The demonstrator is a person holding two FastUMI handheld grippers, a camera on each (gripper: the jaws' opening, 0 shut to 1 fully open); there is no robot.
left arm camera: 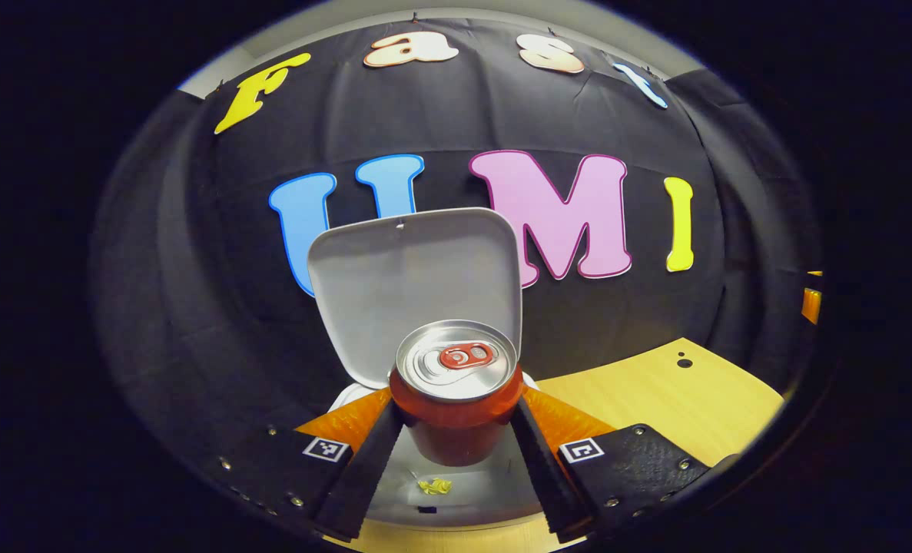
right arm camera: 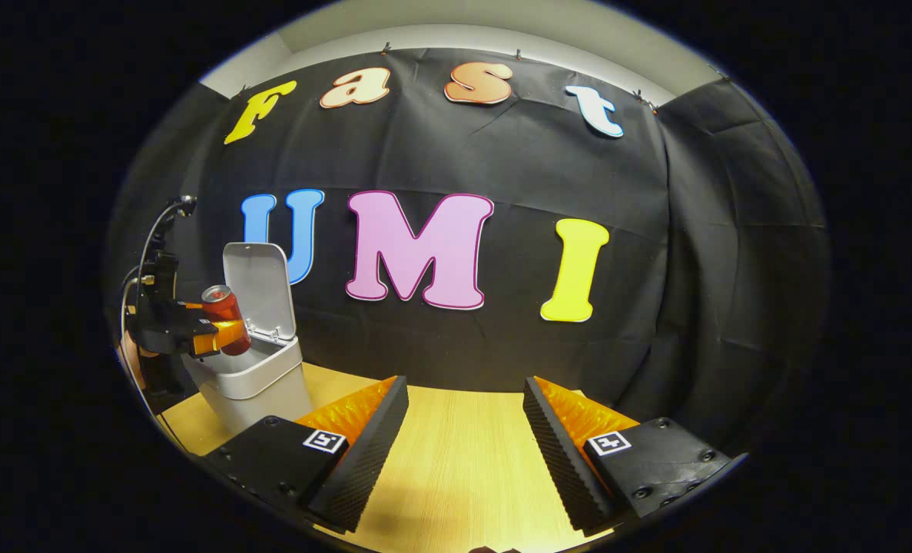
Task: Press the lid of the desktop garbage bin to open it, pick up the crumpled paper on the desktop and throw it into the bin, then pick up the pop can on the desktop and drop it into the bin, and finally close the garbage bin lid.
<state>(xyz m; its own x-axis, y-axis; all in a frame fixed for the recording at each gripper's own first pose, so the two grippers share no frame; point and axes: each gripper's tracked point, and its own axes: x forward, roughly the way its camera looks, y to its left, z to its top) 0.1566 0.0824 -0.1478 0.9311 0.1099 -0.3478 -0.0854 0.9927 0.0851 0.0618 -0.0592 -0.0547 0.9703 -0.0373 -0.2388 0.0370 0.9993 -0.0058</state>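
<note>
Left gripper (left arm camera: 456, 430) clamps the pop can (left arm camera: 456, 384) above the open bin (left arm camera: 413, 276); right gripper (right arm camera: 463, 438) gapes empty.

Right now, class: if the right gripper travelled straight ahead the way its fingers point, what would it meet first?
The right gripper is open over bare wooden table. Nothing stands between its fingers, so it would probably reach the black cloth wall first. The bin sits well off to one side.

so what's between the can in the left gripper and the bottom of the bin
Only open air. In the left gripper view the pop can hangs over the open garbage bin, whose floor holds the crumpled paper, seen just left of the can.
</note>
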